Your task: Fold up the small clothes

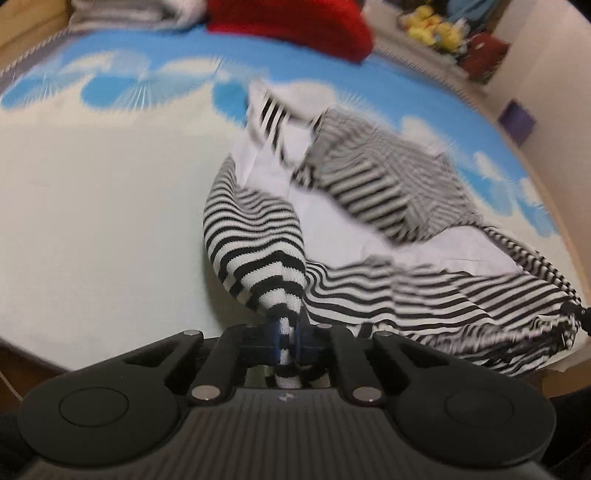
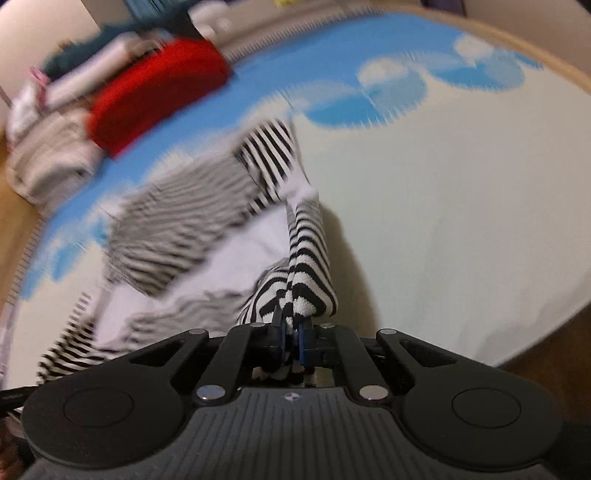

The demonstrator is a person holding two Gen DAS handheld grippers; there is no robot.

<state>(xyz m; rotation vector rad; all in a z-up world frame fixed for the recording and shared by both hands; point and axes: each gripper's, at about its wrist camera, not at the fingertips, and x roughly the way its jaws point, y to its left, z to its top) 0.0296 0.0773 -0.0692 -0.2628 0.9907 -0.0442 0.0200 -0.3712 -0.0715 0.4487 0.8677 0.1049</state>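
Observation:
A small black-and-white striped garment (image 1: 369,206) lies partly crumpled on a bed with a cream and blue cloud-print sheet (image 1: 103,206). Its white inside shows in the middle. My left gripper (image 1: 290,334) is shut on a bunched striped edge near the bed's front and lifts it. In the right wrist view my right gripper (image 2: 293,334) is shut on another striped edge of the same garment (image 2: 184,206), which trails away to the left. Both views are motion-blurred.
A red folded item (image 1: 295,26) and grey folded clothes (image 1: 118,14) lie at the far side of the bed; they also show in the right wrist view (image 2: 155,92). Yellow plush toys (image 1: 436,26) sit on a shelf beyond. The bed's wooden edge (image 2: 535,358) is close.

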